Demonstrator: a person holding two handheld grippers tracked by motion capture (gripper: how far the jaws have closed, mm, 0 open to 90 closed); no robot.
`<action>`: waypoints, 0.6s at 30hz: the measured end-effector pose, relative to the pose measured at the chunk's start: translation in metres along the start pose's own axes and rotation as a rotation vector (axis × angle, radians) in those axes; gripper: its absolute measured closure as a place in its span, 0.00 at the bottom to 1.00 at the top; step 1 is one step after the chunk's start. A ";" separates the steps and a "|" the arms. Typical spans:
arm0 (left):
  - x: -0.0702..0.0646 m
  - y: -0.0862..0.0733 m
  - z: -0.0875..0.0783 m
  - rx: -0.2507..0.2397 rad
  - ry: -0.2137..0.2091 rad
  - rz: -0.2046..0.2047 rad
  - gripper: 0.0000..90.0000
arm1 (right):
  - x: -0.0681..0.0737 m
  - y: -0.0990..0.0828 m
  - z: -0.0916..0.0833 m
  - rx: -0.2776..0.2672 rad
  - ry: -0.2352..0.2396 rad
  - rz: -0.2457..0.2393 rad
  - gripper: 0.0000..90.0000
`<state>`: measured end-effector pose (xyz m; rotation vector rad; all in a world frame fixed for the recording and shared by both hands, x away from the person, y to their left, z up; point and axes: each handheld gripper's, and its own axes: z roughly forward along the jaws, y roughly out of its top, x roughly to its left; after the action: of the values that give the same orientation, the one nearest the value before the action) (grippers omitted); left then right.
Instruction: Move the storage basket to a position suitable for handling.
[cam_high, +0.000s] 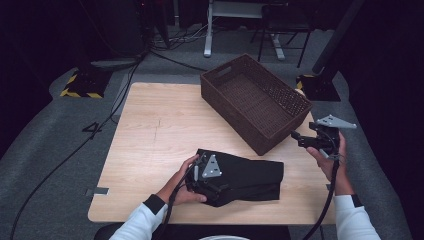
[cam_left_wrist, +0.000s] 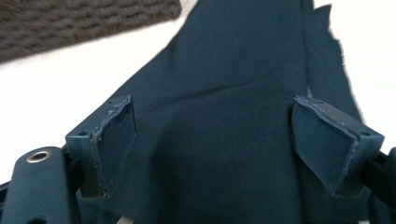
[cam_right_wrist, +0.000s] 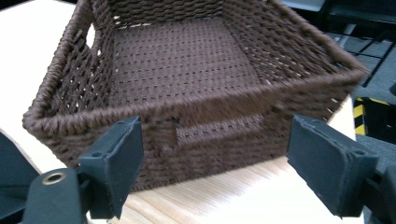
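Seemingly a "4" on floor (cam_high: 92, 129)

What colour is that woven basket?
Dark brown; the basket shows best in the right gripper view.

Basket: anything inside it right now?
The brown woven basket looks empty: its woven floor shows bare. The strip just behind its near wall is hidden. The folded black cloth lies outside, on the table.

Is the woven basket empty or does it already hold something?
Empty. The basket shows bare woven floor wall to wall in the right gripper view; the dark cloth lies outside it on the table.
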<state>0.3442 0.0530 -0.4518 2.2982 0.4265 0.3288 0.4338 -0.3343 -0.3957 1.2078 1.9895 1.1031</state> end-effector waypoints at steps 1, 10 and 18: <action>0.001 -0.001 0.003 0.000 -0.003 -0.004 0.18 | 0.002 0.003 0.003 0.009 -0.007 -0.023 0.21; 0.010 -0.013 0.015 -0.006 -0.066 -0.035 0.17 | 0.010 0.021 0.020 0.012 -0.058 0.007 0.21; 0.008 -0.019 0.018 -0.012 -0.071 -0.033 0.17 | 0.007 0.024 0.042 0.077 -0.094 0.092 0.20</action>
<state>0.3542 0.0575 -0.4769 2.2812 0.4251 0.2322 0.4741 -0.3072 -0.3969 1.3773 1.9378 1.0029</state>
